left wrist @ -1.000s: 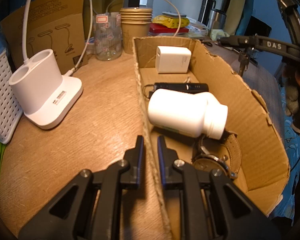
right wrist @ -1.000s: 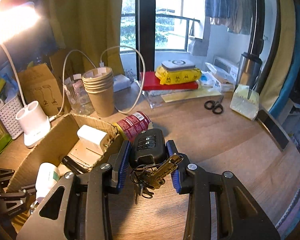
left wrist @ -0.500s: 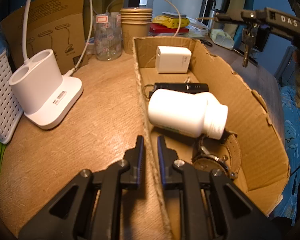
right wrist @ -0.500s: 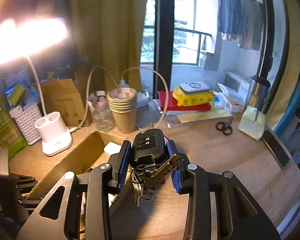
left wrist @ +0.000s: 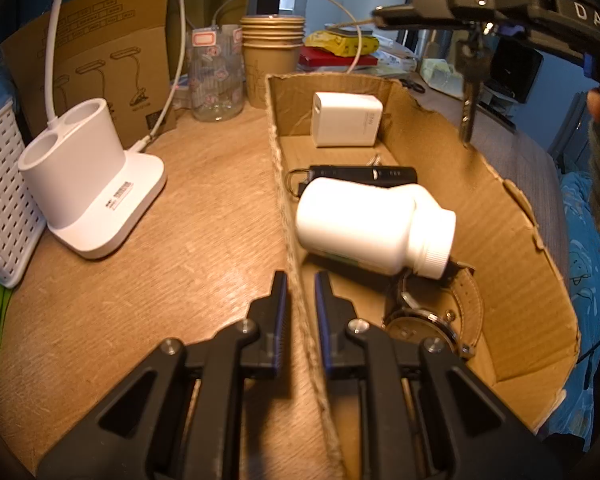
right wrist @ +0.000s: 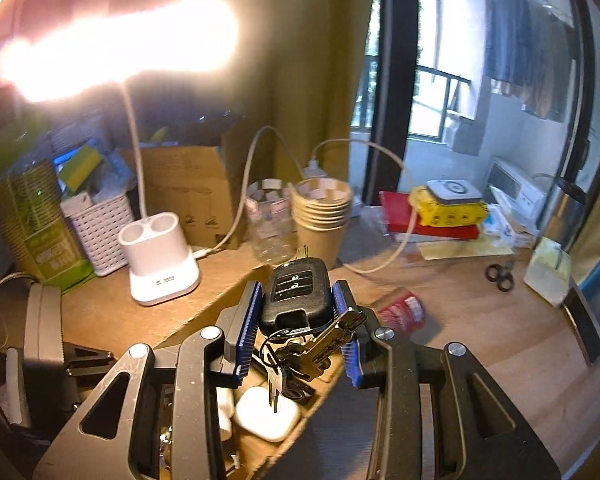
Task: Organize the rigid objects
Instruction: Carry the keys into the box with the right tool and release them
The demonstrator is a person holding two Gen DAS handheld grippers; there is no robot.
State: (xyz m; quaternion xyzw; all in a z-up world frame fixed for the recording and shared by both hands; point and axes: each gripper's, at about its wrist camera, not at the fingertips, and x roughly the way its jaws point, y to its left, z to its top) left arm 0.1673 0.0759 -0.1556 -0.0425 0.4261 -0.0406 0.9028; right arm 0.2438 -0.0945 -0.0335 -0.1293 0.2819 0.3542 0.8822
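A low cardboard box [left wrist: 520,280] lies on the wooden table. In it are a white bottle [left wrist: 372,226] on its side, a white charger block [left wrist: 346,119], a black stick-shaped device [left wrist: 360,174] and a wristwatch [left wrist: 432,316]. My left gripper [left wrist: 300,300] is shut on the box's left wall [left wrist: 284,184]. My right gripper [right wrist: 296,300] is shut on a black car key fob [right wrist: 296,296] with a bunch of keys [right wrist: 296,356] hanging under it, held above the box. In the left wrist view the keys [left wrist: 470,92] dangle over the box's far right edge.
A white lamp base [left wrist: 88,184], white basket [left wrist: 0,200], glass jar [left wrist: 216,76] and stacked paper cups [left wrist: 272,56] stand left and behind the box. A red can [right wrist: 404,312], scissors [right wrist: 500,276] and books [right wrist: 428,220] lie to the right.
My right gripper has carried the key fob and keys up and leftward, from beside the box to above it. The left gripper has stayed on the box wall.
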